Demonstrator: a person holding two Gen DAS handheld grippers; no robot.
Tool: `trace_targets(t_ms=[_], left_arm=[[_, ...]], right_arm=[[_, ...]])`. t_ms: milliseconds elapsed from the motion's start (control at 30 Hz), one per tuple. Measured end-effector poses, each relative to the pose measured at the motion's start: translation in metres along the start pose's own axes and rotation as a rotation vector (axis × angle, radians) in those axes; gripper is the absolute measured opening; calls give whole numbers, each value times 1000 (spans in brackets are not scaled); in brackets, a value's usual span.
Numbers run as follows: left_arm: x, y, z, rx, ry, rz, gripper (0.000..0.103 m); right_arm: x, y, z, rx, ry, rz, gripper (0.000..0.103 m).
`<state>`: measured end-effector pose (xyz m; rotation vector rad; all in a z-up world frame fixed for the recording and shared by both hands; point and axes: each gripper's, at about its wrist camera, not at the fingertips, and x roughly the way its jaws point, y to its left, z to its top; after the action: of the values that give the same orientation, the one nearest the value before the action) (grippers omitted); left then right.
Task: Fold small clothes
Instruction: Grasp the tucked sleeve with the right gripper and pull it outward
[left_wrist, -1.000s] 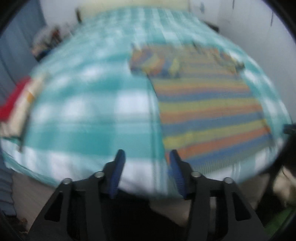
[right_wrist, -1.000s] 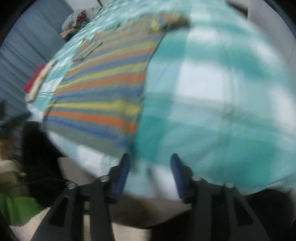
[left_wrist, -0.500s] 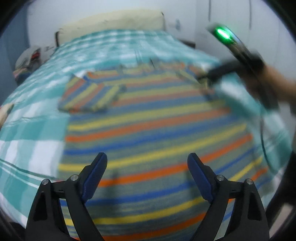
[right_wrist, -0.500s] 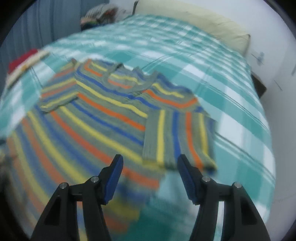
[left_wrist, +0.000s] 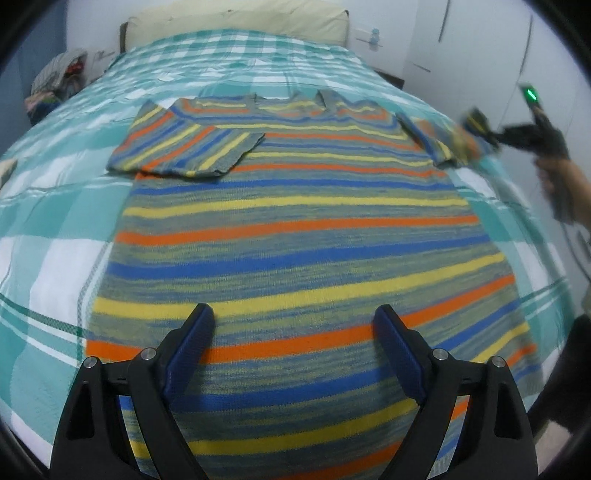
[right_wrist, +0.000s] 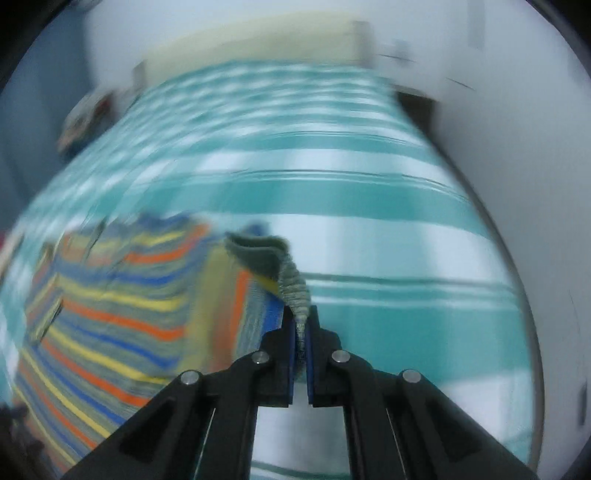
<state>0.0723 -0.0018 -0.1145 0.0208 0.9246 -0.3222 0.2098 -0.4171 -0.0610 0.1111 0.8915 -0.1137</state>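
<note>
Mostly the pictures show a big bed with a teal and white checked bedspread (left_wrist: 55, 229). It fills both views, and a lot of bare checked cloth shows to the left of the clothes and up toward the far end. A cream headboard (left_wrist: 236, 18) stands at that far end against a white wall. The right edge of the bed runs close along the white wall. A heap of clothes (left_wrist: 55, 81) sits off the far left corner of the bed.

On the bed lies a striped knit sweater (left_wrist: 295, 236), flat, with its neck toward the headboard and its bottom hem near the camera. Its stripes are orange, yellow, blue and grey-green. Its left sleeve (left_wrist: 184, 151) is folded in over the chest. Its right sleeve (left_wrist: 436, 144) sticks out toward the right edge of the bed, and its end is lifted up off the bedspread.

The left gripper (left_wrist: 293, 354) hangs over the bottom part of the sweater. Its blue fingers are spread wide apart, with nothing pinched between them.

The right gripper (right_wrist: 301, 332) has just been closing, and its jaws are now pressed together on the cuff of the right sleeve. The grey-green knit edge sticks up from between the blue pads (right_wrist: 291, 343). This view is blurry. A person's hand (left_wrist: 554, 173) holds that gripper near the right edge of the bed, and a small green light (left_wrist: 530, 94) glows on top of it.

No words or labels can be read anywhere.
</note>
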Motion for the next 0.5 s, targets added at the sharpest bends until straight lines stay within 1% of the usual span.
trace_targets(t_ms=[100, 200, 433, 500], left_arm=[[6, -3, 0, 8, 0, 15, 90], [9, -8, 0, 31, -10, 34, 90], [14, -13, -4, 64, -26, 73, 92], [15, -13, -5, 68, -28, 79, 93]], right_arm=[[-9, -58, -24, 129, 18, -39, 4], [-5, -90, -48, 241, 37, -8, 4], [5, -94, -82, 312, 41, -36, 3], [14, -93, -82, 324, 39, -35, 3]])
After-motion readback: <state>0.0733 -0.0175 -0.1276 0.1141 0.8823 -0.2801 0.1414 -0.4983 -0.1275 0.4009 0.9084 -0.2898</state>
